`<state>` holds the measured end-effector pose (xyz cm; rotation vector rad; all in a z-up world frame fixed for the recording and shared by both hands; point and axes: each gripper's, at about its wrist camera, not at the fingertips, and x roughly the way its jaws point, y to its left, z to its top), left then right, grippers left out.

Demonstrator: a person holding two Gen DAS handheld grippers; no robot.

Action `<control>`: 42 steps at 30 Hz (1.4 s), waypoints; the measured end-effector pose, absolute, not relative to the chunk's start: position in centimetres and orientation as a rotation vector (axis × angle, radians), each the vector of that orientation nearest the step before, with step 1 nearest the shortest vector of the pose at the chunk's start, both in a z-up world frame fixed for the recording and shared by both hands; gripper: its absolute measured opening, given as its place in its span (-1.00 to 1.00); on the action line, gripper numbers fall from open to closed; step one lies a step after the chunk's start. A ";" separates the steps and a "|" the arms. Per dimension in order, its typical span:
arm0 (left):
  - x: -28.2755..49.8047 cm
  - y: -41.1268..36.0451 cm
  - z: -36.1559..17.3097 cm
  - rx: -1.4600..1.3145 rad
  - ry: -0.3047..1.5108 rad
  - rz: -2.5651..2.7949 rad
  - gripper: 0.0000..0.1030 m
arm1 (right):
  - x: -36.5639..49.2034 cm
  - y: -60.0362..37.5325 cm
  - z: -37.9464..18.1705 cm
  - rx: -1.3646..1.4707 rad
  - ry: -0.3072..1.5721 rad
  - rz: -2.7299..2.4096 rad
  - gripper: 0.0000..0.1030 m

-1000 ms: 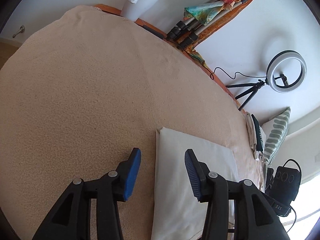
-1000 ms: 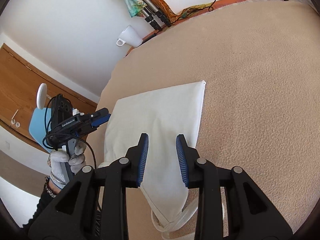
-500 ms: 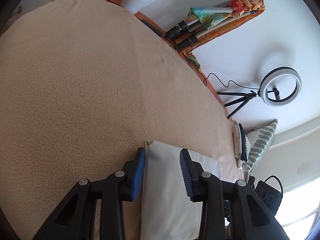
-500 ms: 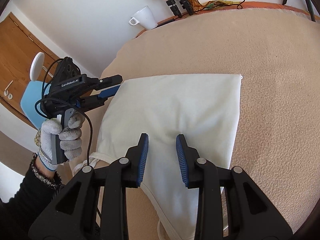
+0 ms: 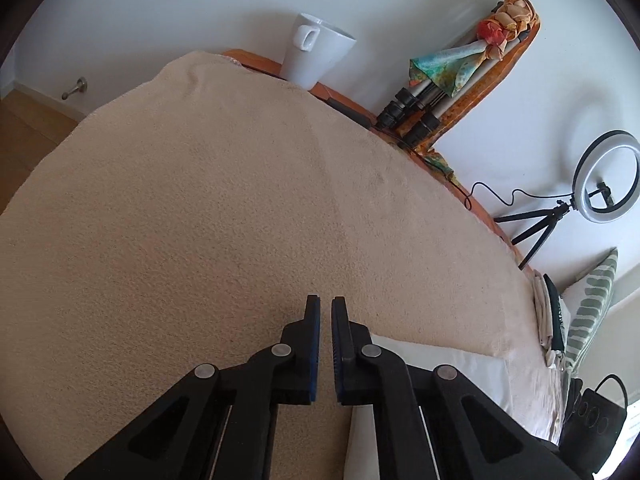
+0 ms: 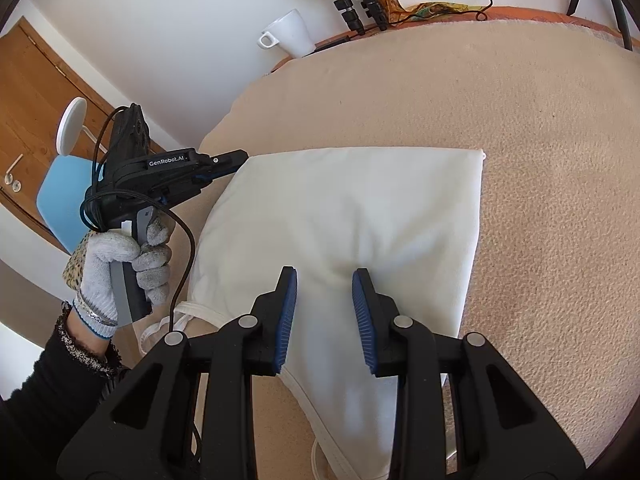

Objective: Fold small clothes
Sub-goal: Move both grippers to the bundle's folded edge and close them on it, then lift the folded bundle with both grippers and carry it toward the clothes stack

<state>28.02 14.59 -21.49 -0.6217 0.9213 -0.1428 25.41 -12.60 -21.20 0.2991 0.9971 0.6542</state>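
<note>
A folded cream-white garment [image 6: 352, 216] lies flat on the beige towel-covered table [image 6: 540, 128]. My right gripper [image 6: 325, 280] is open, its blue pads spread just over the garment's near middle, where the cloth puckers. My left gripper [image 5: 325, 304] is shut with nothing between its pads; in the right wrist view it [image 6: 236, 158] is held by a gloved hand at the garment's far left corner, and I cannot tell whether it touches the cloth. In the left wrist view the garment [image 5: 448, 364] shows low, right of the fingers. Thin straps [image 6: 168, 320] trail from the garment's near left edge.
A white mug [image 5: 316, 52] stands at the table's far edge. Folded tripods with a colourful cloth [image 5: 452, 68] lean on the wall. A ring light [image 5: 608, 176] on a tripod, stacked cloths [image 5: 546, 308] and a striped cushion [image 5: 588, 308] sit at right. A blue chair [image 6: 60, 196] stands left.
My left gripper has closed from open and shifted to the left of the garment's corner. My right gripper has stayed open and come lower and nearer over the garment.
</note>
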 end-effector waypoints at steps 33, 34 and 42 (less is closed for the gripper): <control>22.9 12.5 -23.1 -0.744 1.104 -0.407 -0.36 | 26.5 -21.3 -23.5 0.674 1.078 0.665 -0.17; 22.9 12.2 -23.0 -0.722 1.102 -0.395 -0.47 | 26.6 -21.1 -23.5 0.670 1.081 0.664 -0.27; 22.6 10.4 -20.9 -0.527 1.055 -0.323 -0.91 | 26.6 -20.0 -23.1 0.589 1.098 0.616 -0.78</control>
